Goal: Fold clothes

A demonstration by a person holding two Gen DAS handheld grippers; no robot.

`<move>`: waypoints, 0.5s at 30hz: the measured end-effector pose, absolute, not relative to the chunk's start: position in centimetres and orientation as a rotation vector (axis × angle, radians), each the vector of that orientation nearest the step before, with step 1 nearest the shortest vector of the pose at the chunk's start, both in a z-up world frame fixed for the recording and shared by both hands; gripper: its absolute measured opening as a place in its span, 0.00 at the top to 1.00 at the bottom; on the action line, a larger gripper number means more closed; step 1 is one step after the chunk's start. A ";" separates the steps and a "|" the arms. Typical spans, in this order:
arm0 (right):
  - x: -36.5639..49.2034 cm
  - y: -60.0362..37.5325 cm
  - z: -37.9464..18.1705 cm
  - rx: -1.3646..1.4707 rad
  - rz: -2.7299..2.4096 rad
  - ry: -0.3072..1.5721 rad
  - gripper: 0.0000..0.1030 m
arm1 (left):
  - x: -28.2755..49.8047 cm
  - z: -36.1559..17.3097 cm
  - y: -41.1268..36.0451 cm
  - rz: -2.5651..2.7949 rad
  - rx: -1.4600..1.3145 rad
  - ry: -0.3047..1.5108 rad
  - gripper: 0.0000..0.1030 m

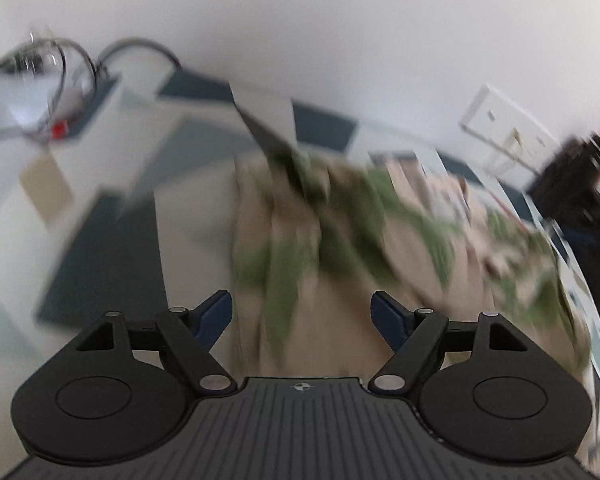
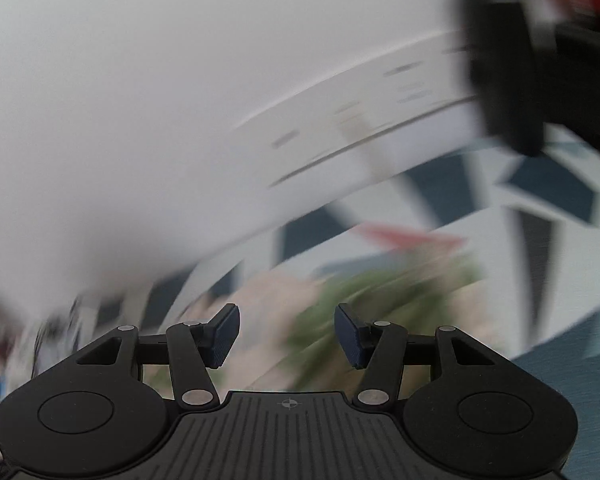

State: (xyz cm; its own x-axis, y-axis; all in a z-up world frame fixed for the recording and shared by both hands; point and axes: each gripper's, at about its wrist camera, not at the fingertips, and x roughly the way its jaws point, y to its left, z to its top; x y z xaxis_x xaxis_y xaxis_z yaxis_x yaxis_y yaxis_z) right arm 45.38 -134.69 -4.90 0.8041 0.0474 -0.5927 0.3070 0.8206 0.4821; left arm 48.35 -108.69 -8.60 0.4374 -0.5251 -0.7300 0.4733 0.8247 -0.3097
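A: Start with the left wrist view. Where is the garment?

B: The beige garment with green leaf print (image 1: 340,240) lies rumpled on the patterned surface (image 1: 100,248), a cloth of dark blue, grey and white shapes. It fills the middle and right of the view, and its near edge runs under the left gripper (image 1: 302,316).

A: And that gripper?

B: Its jaws stand wide apart. The blue pads (image 1: 216,316) press on nothing; the garment shows behind the gap between them, and I cannot tell whether they touch it.

A: Anything else around the garment?

B: Beyond it a white wall (image 1: 300,20) rises, with a white socket plate (image 1: 508,132) up and to the right of the garment. Far to its left, loops of grey cable (image 1: 76,64) lie near something small and red (image 1: 59,130). All of it is blurred.

A: Now the right wrist view.

B: It is heavily smeared. The garment (image 2: 380,300) shows as a beige and green streak just past the right gripper (image 2: 287,336), on the same patterned surface (image 2: 548,188).

A: Is the gripper clamped on it?

B: No. The jaws are parted and nothing sits between the pads (image 2: 226,334). Above the garment the socket plate (image 2: 360,120) streaks across the wall (image 2: 140,80), and a dark upright shape (image 2: 500,60) stands up to the garment's right; I cannot tell what it is.
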 end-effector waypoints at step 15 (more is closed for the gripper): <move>58.4 -113.0 -7.0 0.073 0.349 0.776 0.55 | 44.2 -10.6 -104.5 -0.591 -0.174 0.890 0.95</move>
